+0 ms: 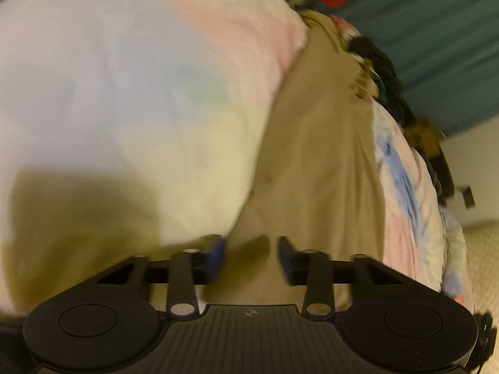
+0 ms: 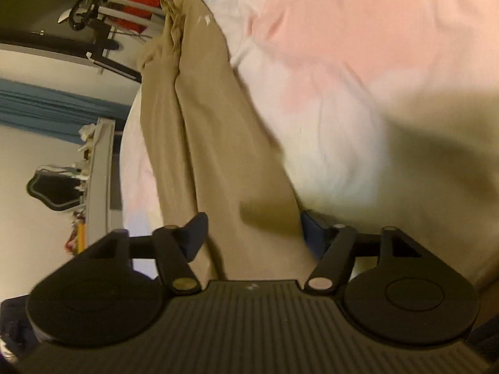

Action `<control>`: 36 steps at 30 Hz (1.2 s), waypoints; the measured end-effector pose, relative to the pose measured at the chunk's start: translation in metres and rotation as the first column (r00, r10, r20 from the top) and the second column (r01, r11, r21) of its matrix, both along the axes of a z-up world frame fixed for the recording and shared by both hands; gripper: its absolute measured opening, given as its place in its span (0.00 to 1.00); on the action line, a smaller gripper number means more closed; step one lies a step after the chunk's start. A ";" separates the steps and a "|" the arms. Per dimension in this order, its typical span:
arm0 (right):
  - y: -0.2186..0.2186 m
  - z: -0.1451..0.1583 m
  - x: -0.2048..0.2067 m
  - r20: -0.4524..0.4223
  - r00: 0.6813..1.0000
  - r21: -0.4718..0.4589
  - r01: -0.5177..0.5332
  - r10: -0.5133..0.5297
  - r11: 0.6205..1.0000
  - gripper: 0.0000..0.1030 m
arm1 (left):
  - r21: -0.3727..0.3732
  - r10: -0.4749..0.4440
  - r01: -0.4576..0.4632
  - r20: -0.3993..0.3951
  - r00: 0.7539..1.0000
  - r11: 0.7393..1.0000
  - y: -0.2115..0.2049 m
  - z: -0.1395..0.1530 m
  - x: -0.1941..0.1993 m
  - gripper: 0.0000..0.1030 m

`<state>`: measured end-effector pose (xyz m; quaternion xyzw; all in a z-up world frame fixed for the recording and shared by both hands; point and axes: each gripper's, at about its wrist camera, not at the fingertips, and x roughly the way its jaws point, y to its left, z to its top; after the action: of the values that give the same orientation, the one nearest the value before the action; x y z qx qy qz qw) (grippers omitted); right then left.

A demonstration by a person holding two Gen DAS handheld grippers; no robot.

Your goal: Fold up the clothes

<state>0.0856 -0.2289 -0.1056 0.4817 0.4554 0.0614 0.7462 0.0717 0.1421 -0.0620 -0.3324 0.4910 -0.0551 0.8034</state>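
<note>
Pastel bedspread [image 1: 109,78] (tie-dyed); teal curtain [image 1: 443,46]

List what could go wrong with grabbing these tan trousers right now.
1. The left gripper hovers over the tan trousers with a gap visible between its pads; closing may miss the cloth.
2. The right gripper straddles them near the pastel bedspread and might pinch that too.

We see our left gripper [image 1: 251,251] as a black body with a ribbed middle plate, two round discs, silver rivets and dark blue fingers [image 1: 218,249]. Our right gripper [image 2: 252,233] has the same black, ribbed build.
</note>
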 end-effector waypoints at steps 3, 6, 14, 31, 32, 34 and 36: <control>0.004 0.002 0.000 -0.026 1.000 -0.031 0.004 -0.005 0.999 0.61 | -0.036 0.010 -0.011 -0.044 0.999 0.999 0.002 -0.008 0.005 0.41; 0.009 0.004 0.001 -0.044 0.999 -0.075 -0.007 0.004 0.997 0.61 | -0.057 -0.025 0.021 -0.065 0.998 0.998 -0.003 -0.012 0.009 0.49; 0.025 0.009 0.002 -0.090 0.982 -0.078 -0.174 0.167 0.982 0.35 | -0.100 -0.097 0.084 -0.129 0.987 0.991 -0.011 -0.017 0.016 0.15; -0.007 0.171 -0.007 0.319 0.938 -0.108 -0.110 0.139 0.988 0.11 | -0.223 -0.059 0.120 0.264 0.963 0.968 -0.007 0.138 -0.002 0.06; -0.007 0.181 -0.011 0.344 0.928 -0.112 -0.109 0.141 0.988 0.11 | -0.218 -0.059 0.124 0.282 0.958 0.968 -0.009 0.145 -0.006 0.06; -0.007 0.192 -0.022 0.379 0.912 -0.136 -0.114 0.158 0.984 0.10 | -0.219 -0.060 0.129 0.296 0.953 0.967 -0.012 0.149 -0.017 0.06; -0.007 0.194 -0.035 0.390 0.903 -0.168 -0.123 0.180 0.978 0.10 | -0.233 -0.057 0.129 0.293 0.955 0.964 -0.016 0.145 -0.030 0.06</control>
<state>0.0508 -0.2358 0.0886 0.3686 0.3310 0.1855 0.8486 0.0416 0.1265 0.0832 -0.3956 0.3754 -0.2013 0.8137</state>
